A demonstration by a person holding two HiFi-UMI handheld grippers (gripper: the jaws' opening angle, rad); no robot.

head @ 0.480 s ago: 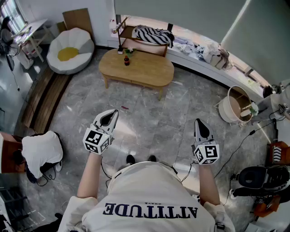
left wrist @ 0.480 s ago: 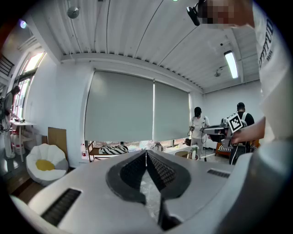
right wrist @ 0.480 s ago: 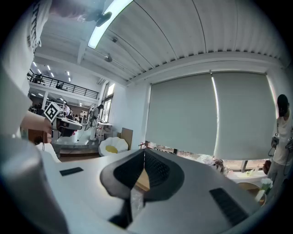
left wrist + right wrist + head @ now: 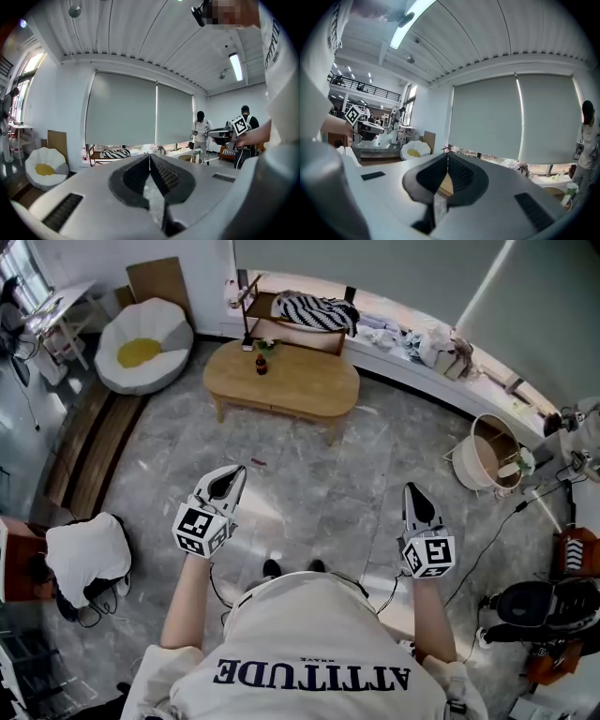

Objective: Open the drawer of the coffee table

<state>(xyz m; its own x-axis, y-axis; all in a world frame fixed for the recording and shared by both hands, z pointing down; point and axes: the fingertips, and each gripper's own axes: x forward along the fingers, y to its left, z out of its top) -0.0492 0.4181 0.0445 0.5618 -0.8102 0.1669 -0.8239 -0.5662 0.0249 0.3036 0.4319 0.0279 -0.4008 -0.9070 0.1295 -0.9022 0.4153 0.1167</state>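
The coffee table (image 4: pixel 305 388) stands well off at 12 o'clock; the left hand-held gripper (image 4: pixel 236 474) and right hand-held gripper (image 4: pixel 411 489) are both closed, empty. Its drawer isn't visible from here, so a misjudged tug could topple the bottle (image 4: pixel 262 363) on the tabletop.

I seem to be in a big studio or lab hall with one corner dressed up as a living room. A wooden coffee table (image 4: pixel 283 379) stands on grey marble tiles (image 4: pixel 309 484). Left of it is an egg-shaped beanbag (image 4: pixel 145 345), and behind it a bench with a striped cushion (image 4: pixel 314 313) under tall roller blinds (image 4: pixel 126 108). Right of the table, cables (image 4: pixel 495 542) trail across the floor and other people (image 4: pixel 202 133) stand about. Far to its left runs a railed mezzanine (image 4: pixel 361 88).
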